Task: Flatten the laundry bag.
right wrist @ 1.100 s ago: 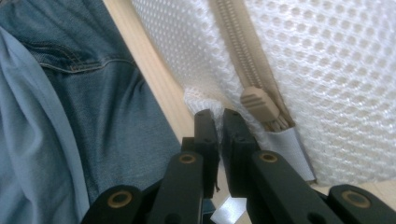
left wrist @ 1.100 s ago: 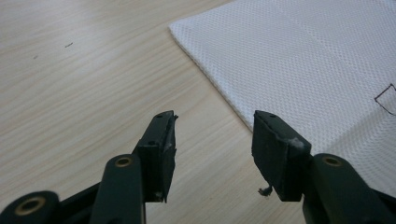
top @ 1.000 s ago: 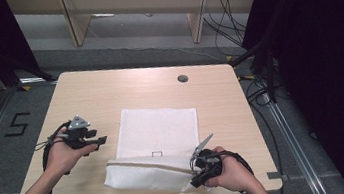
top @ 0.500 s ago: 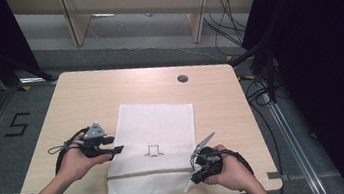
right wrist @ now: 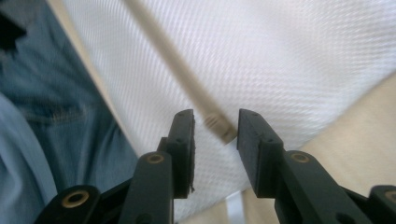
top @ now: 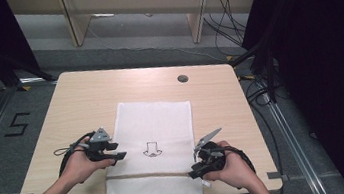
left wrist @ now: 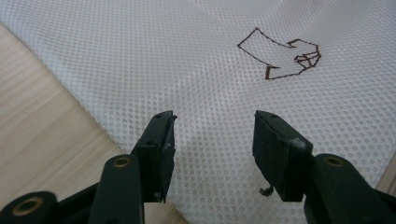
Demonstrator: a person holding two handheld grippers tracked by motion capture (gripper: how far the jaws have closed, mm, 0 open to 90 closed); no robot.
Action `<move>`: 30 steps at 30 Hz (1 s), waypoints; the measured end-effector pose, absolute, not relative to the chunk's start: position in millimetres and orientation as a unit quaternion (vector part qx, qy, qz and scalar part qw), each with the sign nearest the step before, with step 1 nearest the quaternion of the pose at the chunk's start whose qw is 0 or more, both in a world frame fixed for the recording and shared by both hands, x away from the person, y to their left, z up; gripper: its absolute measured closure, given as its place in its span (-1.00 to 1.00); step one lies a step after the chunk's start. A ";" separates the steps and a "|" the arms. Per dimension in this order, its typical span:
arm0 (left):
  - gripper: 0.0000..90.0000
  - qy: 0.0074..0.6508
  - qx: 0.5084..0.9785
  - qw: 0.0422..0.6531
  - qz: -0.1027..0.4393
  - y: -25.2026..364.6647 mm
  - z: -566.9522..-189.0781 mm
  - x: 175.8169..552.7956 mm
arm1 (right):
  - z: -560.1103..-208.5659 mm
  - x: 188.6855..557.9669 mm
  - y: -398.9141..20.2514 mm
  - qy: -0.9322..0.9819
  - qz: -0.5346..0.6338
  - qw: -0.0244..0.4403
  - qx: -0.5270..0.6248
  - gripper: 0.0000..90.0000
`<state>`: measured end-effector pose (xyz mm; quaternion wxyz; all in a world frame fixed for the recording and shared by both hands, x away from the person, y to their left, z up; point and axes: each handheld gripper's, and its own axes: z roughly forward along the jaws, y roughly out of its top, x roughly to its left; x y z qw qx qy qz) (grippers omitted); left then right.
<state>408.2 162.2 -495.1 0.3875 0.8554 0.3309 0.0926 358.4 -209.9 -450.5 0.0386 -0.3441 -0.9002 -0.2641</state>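
A white mesh bag [top: 156,124] lies flat on the wooden table [top: 85,103], with a drawn arrow [top: 152,149] at its middle and a zipper [top: 145,173] running across near its front end. My left gripper [top: 116,151] hovers open over the bag's left edge; its jaws frame bare mesh [left wrist: 212,135] below the arrow [left wrist: 280,58]. My right gripper [top: 195,167] sits at the bag's front right corner. Its jaws [right wrist: 215,130] have just been opening, and the zipper's end [right wrist: 217,125] lies loose between them.
A round cable hole [top: 182,78] is at the table's back right. The bag's front end reaches close to the table's front edge, with the person's jeans [right wrist: 56,93] just beyond. Cables [top: 255,91] run on the floor to the right.
The bag's raised front part has come down flat, with the zipper now straight. My left gripper moved right onto the bag's left edge. My right gripper's jaws opened.
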 end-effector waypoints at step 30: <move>0.72 0.269 0.911 0.306 0.067 154.5 -500.1 402.7 | -482.1 377.4 -185.3 -0.897 -0.201 -0.007 -0.393 0.80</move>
